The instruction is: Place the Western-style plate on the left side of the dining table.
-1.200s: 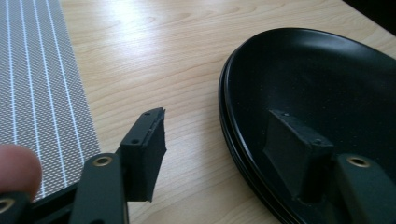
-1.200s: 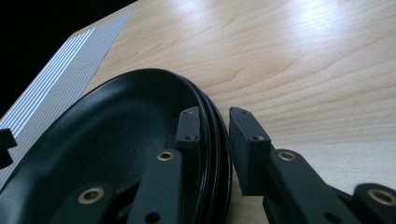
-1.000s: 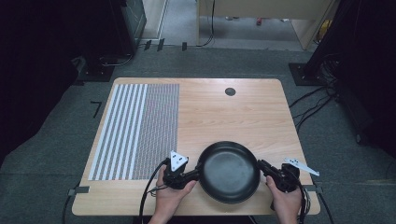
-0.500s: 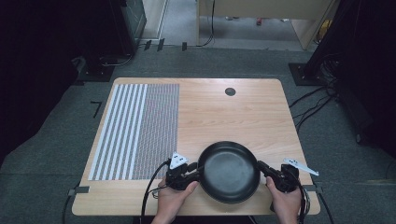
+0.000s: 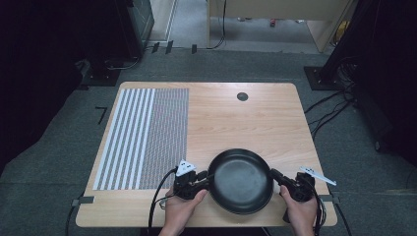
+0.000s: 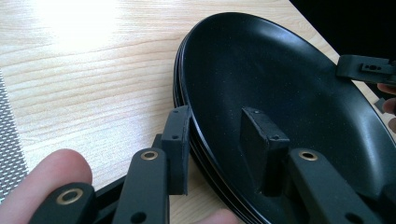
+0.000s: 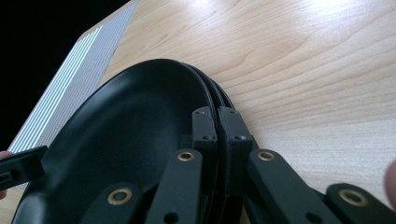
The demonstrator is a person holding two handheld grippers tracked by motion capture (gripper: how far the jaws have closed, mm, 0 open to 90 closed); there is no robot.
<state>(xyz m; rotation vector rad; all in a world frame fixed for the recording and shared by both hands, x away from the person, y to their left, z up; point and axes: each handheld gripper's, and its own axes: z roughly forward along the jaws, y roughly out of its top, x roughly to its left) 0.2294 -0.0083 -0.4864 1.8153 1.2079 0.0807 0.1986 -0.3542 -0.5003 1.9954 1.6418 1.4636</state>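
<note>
A stack of black plates (image 5: 241,179) lies near the front edge of the wooden table (image 5: 246,123). My left gripper (image 5: 209,178) is at its left rim. Its jaws have just been closing; in the left gripper view (image 6: 219,140) one pad presses the outside of the rims and the other sits inside the top plate (image 6: 280,79). My right gripper (image 5: 273,176) is at the right rim. In the right gripper view (image 7: 218,126) its pads are pinched tight on the rim of the plates (image 7: 126,130). A hand holds each gripper from below.
A grey striped mat (image 5: 147,132) covers the left part of the table. A small black round spot (image 5: 242,96) sits near the far edge. Cables run on the dark carpet around the table, and dark stands flank both sides.
The left gripper's jaws have drawn in onto the left rim, and the right gripper's jaws have tightened on the right rim. Plates and hands have stayed in place.
</note>
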